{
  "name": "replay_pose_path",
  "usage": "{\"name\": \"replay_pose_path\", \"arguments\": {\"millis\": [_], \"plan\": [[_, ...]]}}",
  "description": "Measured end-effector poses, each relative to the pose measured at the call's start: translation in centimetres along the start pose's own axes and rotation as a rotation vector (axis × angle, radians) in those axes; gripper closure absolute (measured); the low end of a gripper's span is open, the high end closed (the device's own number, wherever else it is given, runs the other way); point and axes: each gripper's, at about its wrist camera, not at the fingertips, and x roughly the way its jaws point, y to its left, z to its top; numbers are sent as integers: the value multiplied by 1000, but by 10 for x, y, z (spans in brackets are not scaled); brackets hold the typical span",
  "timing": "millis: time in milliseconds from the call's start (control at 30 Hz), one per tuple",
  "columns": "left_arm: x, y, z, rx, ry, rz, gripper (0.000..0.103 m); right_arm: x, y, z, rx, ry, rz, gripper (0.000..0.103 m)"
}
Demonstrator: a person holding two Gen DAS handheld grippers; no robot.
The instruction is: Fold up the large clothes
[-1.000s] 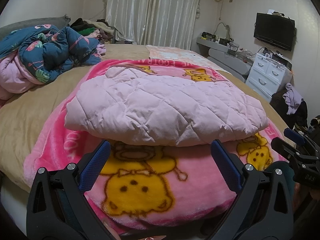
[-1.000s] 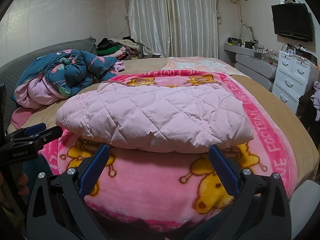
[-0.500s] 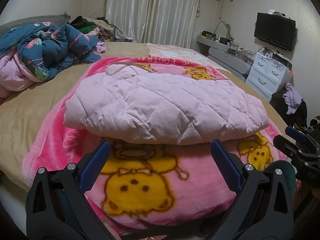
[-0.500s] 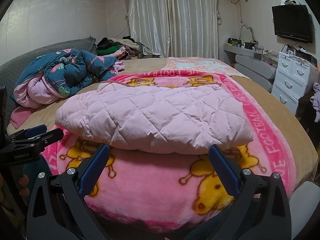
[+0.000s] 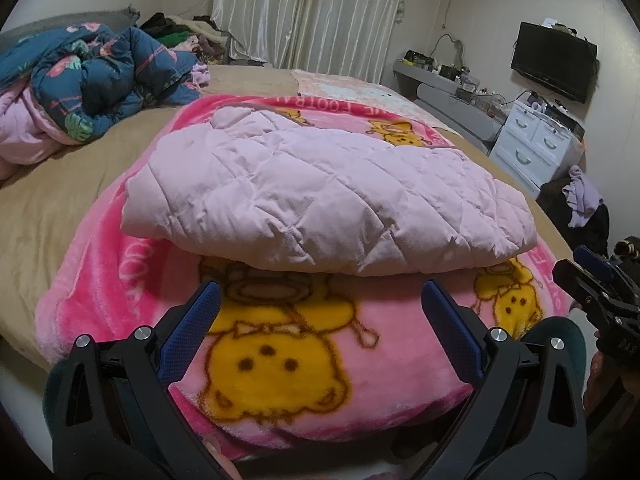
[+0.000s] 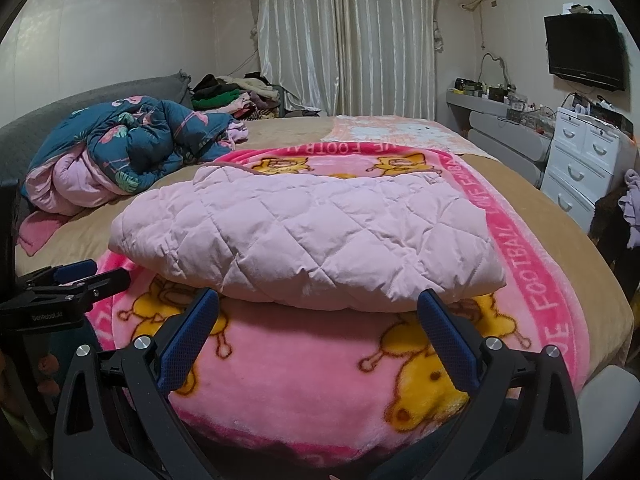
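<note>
At the far left of the bed (image 6: 100, 236), a rumpled blue floral duvet (image 6: 132, 140) is cut off by the frame edge in the left wrist view. The folded pale-pink quilted coat (image 5: 320, 196) lies mid-bed on a pink cartoon blanket (image 5: 288, 356), hiding much of its print. The left gripper (image 5: 318, 300) and right gripper (image 6: 318, 300) both hover short of the coat's near edge, jaws spread wide and empty. A white dresser (image 6: 584, 164) stands rightward, its top clutter indistinct.
</note>
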Motion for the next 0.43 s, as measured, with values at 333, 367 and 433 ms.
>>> {"name": "replay_pose_path", "arguments": {"millis": [333,367,433], "plan": [[23,132,41,-228,6,214,9,-21,-140,-9,246,-69,-276,4],[25,153,48,-248,-2,274,9,-24,-179,-16,307,-62,-365,4],[30,220,64,-305,-28,456,9,-28,-264,-44,456,-4,-586,4]]}}
